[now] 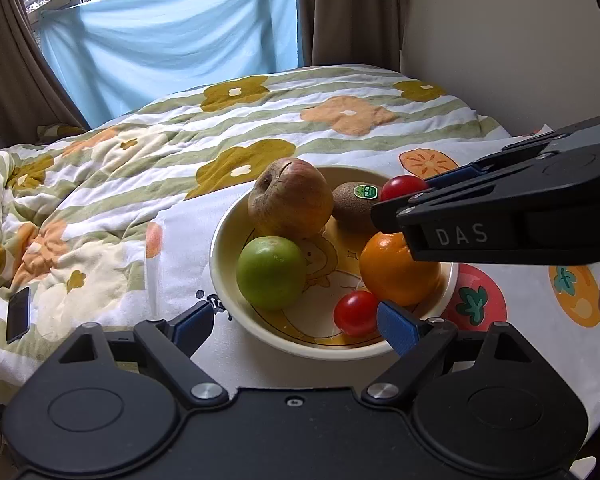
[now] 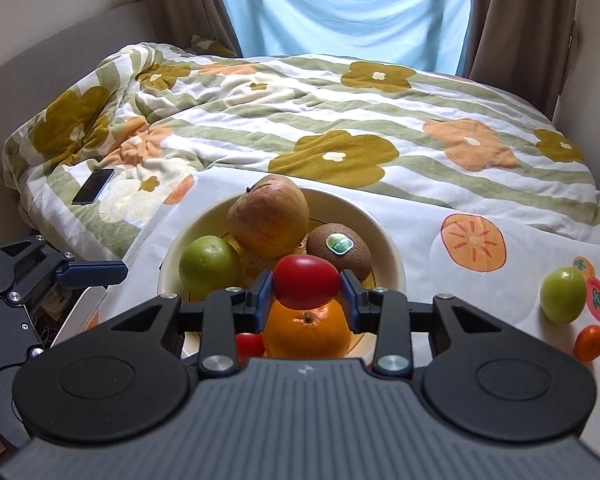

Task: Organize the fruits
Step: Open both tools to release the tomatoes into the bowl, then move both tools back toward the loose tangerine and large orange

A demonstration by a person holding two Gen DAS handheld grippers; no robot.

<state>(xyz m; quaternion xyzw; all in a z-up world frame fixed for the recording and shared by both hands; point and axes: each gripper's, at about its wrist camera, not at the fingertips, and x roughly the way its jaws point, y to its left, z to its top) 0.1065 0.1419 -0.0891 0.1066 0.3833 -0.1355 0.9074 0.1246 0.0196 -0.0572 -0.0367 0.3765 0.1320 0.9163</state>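
The right gripper (image 2: pixel 306 290) is clamping a small red tomato (image 2: pixel 306 287), long axis crosswise between its pads, directly above the orange (image 2: pixel 306 332) in the yellow bowl (image 2: pixel 388 236), while the left gripper (image 1: pixel 296 322) is standing wide open, empty, at the bowl's near rim.

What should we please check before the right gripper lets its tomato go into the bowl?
1. Right gripper shut on the held tomato: ok.
2. Held tomato is above the bowl, over the orange: ok.
3. Free spot beneath: not ok, the orange lies directly under it.
4. Left gripper open and empty: ok.
5. Left gripper clear of the drop: cannot tell, its fingers sit at the bowl's near rim beside the other tomato.
6. Fruit still outside: not ok, a green fruit and small mandarin remain on the cloth.
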